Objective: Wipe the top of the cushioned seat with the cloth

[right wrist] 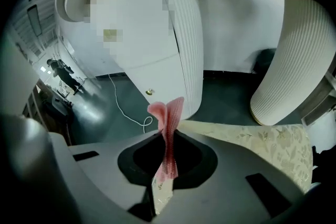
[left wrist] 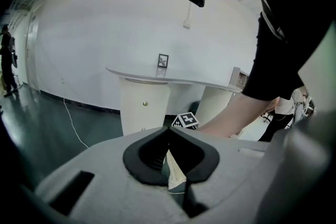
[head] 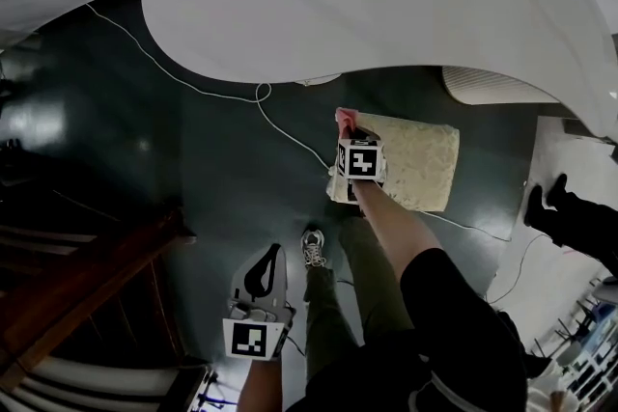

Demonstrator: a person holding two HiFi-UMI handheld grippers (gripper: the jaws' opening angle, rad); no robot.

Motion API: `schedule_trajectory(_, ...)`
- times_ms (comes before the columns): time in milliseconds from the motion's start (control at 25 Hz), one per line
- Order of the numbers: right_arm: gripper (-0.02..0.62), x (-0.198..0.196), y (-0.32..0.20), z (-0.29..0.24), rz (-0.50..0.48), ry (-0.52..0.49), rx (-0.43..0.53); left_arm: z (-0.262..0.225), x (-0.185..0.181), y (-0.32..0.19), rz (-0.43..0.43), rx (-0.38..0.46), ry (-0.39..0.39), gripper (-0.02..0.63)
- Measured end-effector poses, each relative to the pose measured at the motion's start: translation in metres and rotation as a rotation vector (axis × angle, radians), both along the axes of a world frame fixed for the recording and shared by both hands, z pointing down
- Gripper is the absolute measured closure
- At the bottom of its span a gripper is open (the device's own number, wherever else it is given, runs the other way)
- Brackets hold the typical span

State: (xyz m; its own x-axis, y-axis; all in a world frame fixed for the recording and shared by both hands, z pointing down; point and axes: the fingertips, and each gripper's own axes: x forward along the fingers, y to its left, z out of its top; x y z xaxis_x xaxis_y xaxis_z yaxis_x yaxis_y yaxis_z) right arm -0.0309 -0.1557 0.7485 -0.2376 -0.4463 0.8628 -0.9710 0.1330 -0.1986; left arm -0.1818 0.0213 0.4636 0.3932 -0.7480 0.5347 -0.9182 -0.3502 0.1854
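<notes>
The left tool (head: 270, 258) is shut and empty, well apart from the seat (head: 420, 159). The right tool (right wrist: 166, 139) is shut tight on the pink cloth (right wrist: 168, 115), which is held up over the seat's left edge. For a good wipe, the cloth should be pressed flat and dragged across the whole top. A floor cord (head: 208, 92) and the table (head: 386, 5) leg are near.

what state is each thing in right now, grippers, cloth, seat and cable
right gripper: shut on the cloth
cloth: pink, bunched, pinched between the jaws
left gripper: shut, holding nothing, low and away from the seat
cushioned seat: standing on the floor, top bare
cable: lying loose on the floor, one loop in it
</notes>
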Motion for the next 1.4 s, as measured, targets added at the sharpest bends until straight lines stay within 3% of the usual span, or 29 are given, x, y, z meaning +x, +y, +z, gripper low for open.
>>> schedule_trajectory(280,0.569,0.014,0.004,0.013,-0.038,0.024,0.003,0.019,0.014,-0.002,0.023,-0.005,0.027,0.589)
schedule_trajectory(520,0.569,0.048,0.005,0.008,-0.001,0.028,0.029,0.029,0.037,-0.015,0.084,0.011,0.042,0.589)
schedule_trajectory(1400,0.569,0.361,0.094,0.012,0.315,0.271,-0.106,0.054,0.184,-0.046,0.370,0.010,0.139,0.589)
